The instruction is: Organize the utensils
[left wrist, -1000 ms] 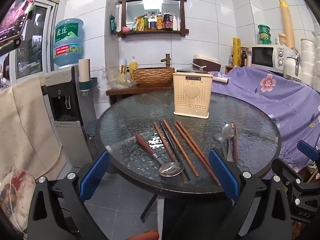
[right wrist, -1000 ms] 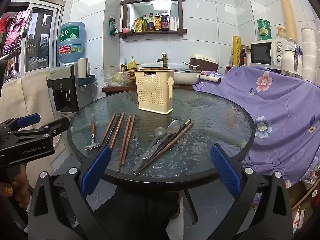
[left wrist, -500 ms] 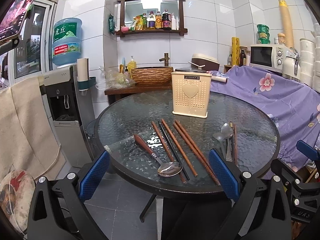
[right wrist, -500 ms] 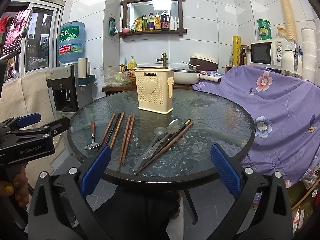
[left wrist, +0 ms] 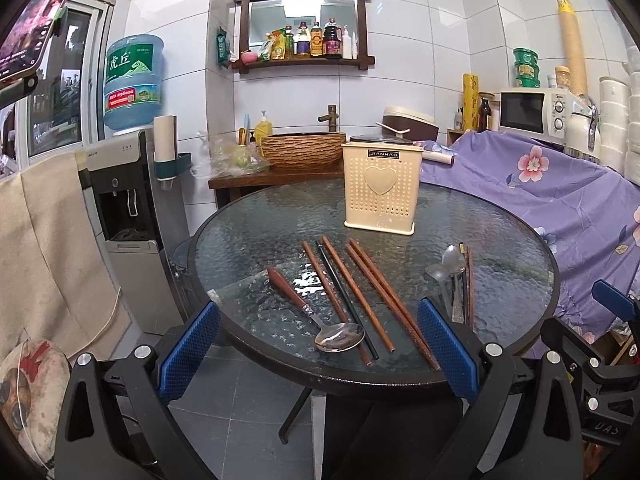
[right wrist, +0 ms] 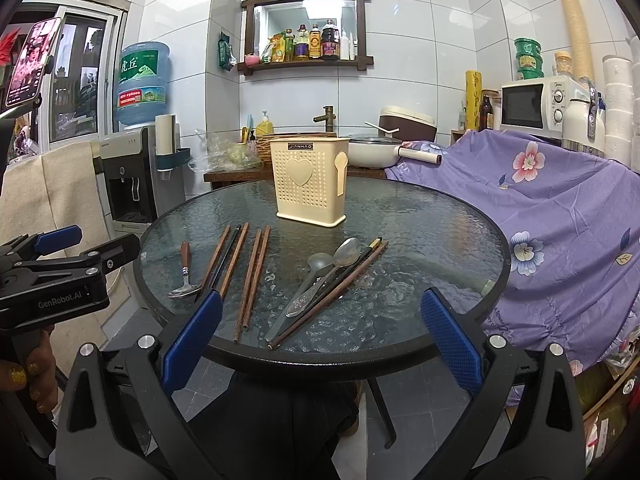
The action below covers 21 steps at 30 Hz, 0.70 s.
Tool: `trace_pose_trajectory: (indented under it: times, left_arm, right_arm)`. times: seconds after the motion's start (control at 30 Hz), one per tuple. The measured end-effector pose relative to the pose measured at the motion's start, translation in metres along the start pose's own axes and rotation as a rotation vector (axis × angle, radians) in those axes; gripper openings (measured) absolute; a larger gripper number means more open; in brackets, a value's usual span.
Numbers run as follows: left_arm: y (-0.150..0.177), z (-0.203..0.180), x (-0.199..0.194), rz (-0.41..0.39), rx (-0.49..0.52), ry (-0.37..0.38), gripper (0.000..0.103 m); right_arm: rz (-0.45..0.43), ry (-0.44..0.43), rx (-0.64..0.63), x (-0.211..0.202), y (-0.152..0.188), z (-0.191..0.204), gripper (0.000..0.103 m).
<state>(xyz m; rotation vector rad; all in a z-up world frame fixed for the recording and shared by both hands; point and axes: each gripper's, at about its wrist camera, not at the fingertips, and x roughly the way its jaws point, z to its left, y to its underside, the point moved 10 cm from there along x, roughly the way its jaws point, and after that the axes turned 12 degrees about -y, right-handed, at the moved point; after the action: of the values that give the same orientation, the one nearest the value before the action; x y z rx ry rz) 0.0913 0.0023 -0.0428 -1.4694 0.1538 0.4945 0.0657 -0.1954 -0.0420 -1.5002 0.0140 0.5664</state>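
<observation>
Though both show spoons, only right shows hand (right wrist: 24, 376).

- The cream utensil holder (left wrist: 380, 188) stands far ahead; its perforated walls hide the inside.
- The other gripper (left wrist: 608, 412), at the right, is cut off by the frame edge.
- Ahead, labels on the shelf bottles (right wrist: 316, 42) are too small to read.

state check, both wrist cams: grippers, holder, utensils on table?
Left gripper: open, empty, short of the table edge.
Right gripper: open, empty.
Holder: upright on the table, contents not visible.
Wood-handled spoon: flat, bowl toward the near edge.
Chopsticks: loose, flat, roughly parallel.
Metal spoons: flat, piled with more chopsticks.
</observation>
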Motion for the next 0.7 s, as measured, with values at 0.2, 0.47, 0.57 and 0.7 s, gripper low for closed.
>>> trace_pose_trajectory:
  times: [0.2, 0.47, 0.57, 0.7]
  left_arm:
    - [0.0, -0.0004, 0.0, 0.001, -0.001, 0.004, 0.097]
    - [0.0, -0.0001, 0.0007, 0.005, -0.003, 0.006, 0.097]
    - [0.0002, -0.0001, 0.0008, 0.004, -0.002, 0.005, 0.097]
    - [0.0003, -0.0002, 0.0007, 0.004, -0.003, 0.006, 0.097]
  right_arm:
    - [0.001, 0.001, 0.001, -0.001, -0.0001, 0.0003, 0.098]
    - [0.0, 0.002, -0.001, 0.0029, -0.0004, -0.0024, 0.098]
    - [0.001, 0.002, -0.002, 0.0027, -0.0005, -0.0022, 0.098]
    - [0.0, 0.002, -0.001, 0.0025, -0.001, -0.0018, 0.098]
